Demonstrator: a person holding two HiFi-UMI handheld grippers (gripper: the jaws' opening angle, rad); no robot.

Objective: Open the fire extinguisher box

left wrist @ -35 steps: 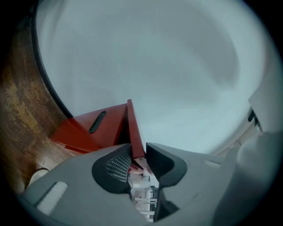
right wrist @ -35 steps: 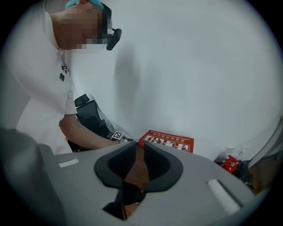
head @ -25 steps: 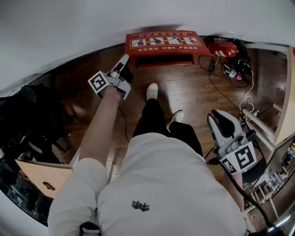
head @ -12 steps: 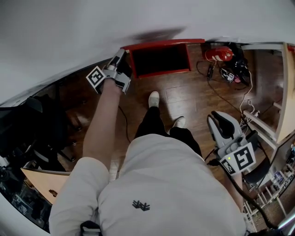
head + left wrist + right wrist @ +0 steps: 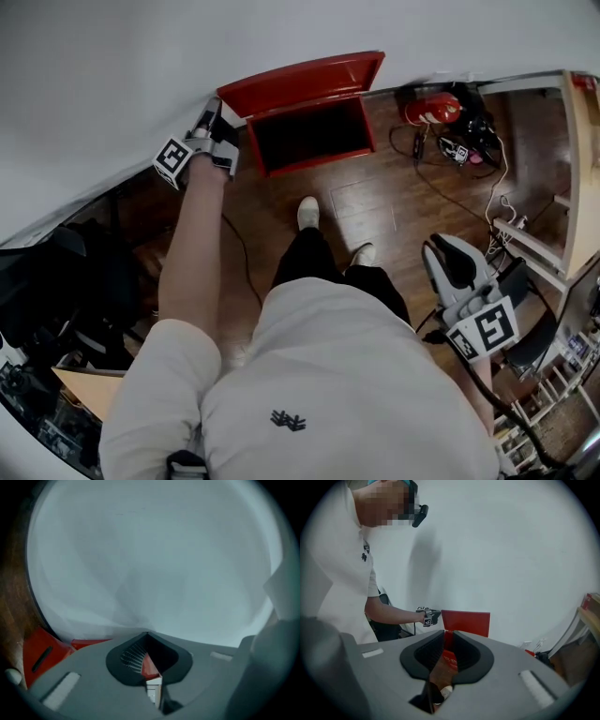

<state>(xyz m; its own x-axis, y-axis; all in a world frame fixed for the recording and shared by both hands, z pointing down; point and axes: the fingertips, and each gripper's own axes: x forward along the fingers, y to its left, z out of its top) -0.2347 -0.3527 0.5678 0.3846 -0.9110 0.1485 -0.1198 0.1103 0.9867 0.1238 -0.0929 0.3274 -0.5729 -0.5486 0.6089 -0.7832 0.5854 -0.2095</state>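
**Left Jaws Clamping the Lid of an Open Fire Extinguisher Box**

The left gripper (image 5: 149, 660) is pinching a thin red edge of the lid (image 5: 302, 82). Its jaws are closing down on that edge, which is sitting deep in the notch between the pads. Just beyond the jaw tips a white wall (image 5: 154, 550) is filling almost the whole outlook, leaving little room ahead. The fire extinguisher box (image 5: 314, 141) is sitting on the wooden floor (image 5: 375, 202) at the foot of that wall, just to the right of the clamping jaws. Its lid is standing up toward the wall and its dark inside is showing. The right gripper (image 5: 448, 637) is hanging well apart from the box, its jaws parted by only a narrow slit and gripping nothing. Through the slit the red box is showing far ahead. Farther right of the box, a red fire extinguisher (image 5: 433, 107) is sitting among dark cables (image 5: 450, 187). Bare floor is lying between the box front and the person's shoe (image 5: 307, 185).
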